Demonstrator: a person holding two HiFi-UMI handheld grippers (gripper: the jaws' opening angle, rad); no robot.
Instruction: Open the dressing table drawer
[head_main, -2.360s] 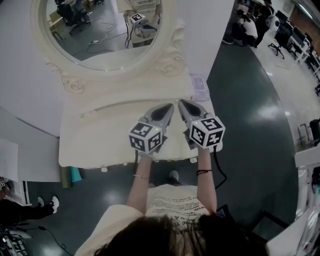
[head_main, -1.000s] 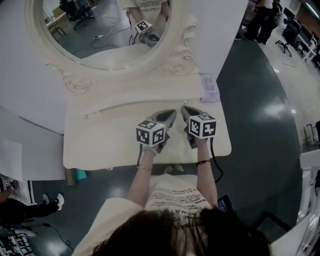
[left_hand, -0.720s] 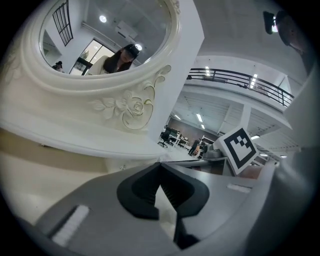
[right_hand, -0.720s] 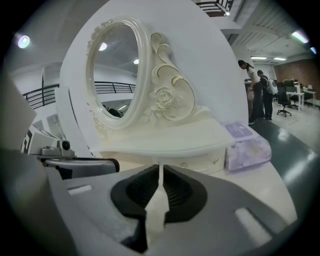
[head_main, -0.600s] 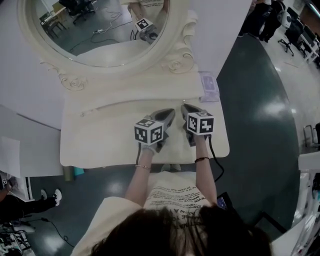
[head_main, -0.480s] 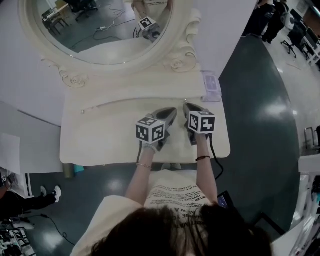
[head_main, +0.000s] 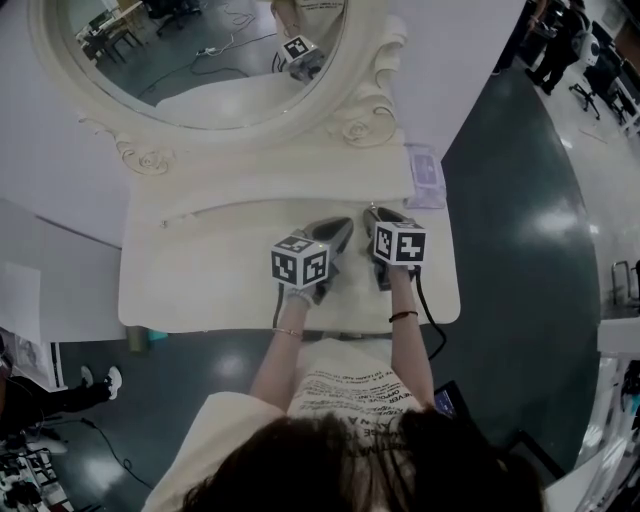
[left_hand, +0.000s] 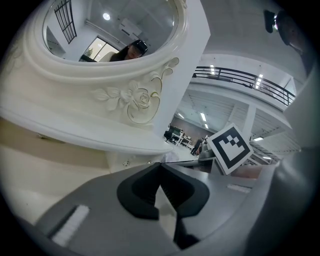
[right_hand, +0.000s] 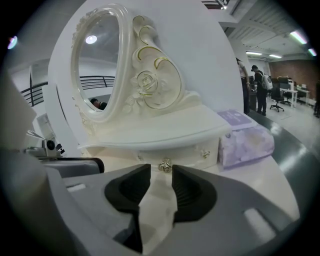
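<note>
Right gripper (right_hand: 161, 169) jaws, just opened and empty, stand aligned with the drawer knob (right_hand: 165, 165) just beyond their tips, below the far mirror shelf (right_hand: 165, 131); it should advance squarely, close on it and pull straight toward the near edge, the left gripper (left_hand: 160, 165) being closed on nothing.

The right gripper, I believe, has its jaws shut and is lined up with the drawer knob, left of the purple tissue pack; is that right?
Not quite: the right gripper view shows the right gripper with jaws open, having just been opening, nothing gripped between them. It is lined up with the drawer knob, left of the purple tissue pack.
</note>
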